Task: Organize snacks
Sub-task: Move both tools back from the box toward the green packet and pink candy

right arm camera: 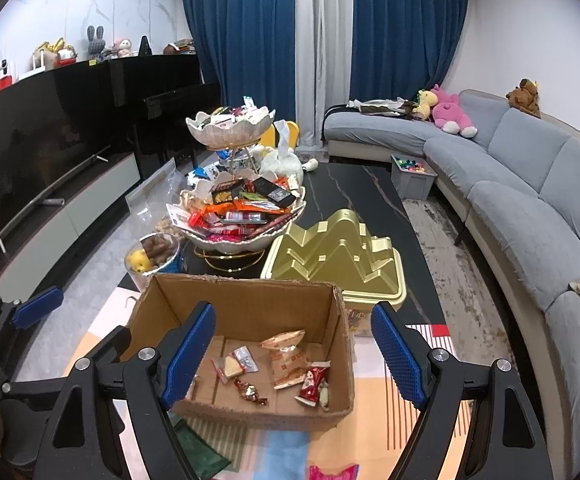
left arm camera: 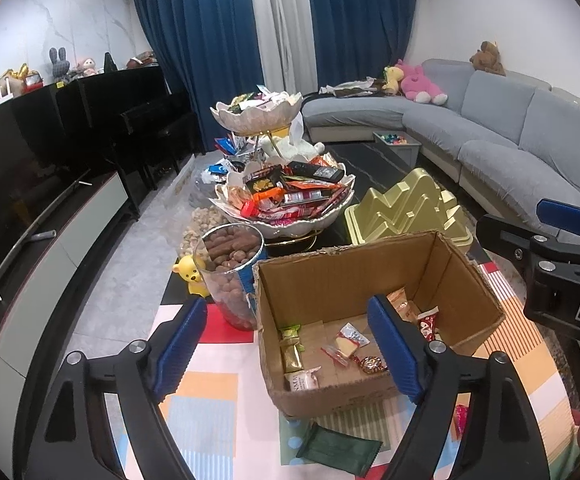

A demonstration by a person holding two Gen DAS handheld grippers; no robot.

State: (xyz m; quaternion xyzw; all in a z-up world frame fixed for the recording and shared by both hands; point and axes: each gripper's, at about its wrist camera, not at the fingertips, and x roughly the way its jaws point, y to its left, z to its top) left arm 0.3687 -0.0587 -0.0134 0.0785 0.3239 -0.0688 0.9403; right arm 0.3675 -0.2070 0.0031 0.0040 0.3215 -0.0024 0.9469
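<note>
An open cardboard box (left arm camera: 466, 276) (right arm camera: 342, 320) stands on the table and holds several wrapped snacks, among them a red-white packet (left arm camera: 427, 323) (right arm camera: 313, 385) and a gold wrapper (left arm camera: 292, 354). My left gripper (left arm camera: 290, 348) is open and empty, above the box's near-left side. My right gripper (right arm camera: 294, 354) is open and empty, above the box's front; it also shows at the right of the left wrist view (left arm camera: 562, 240). A dark green packet (left arm camera: 340, 446) (right arm camera: 203, 454) lies on the cloth in front of the box. A pink-red packet (right arm camera: 334, 472) lies near the front edge.
A two-tier shell-shaped stand (left arm camera: 290, 208) (right arm camera: 233, 216) heaped with snacks stands behind the box. A clear jar of brown snacks (left arm camera: 229, 264) (right arm camera: 155, 256) and a yellow toy (left arm camera: 189, 276) are left of it. A gold tin (left arm camera: 406, 208) (right arm camera: 338, 256) sits behind the box. A grey sofa (right arm camera: 530, 200) runs along the right.
</note>
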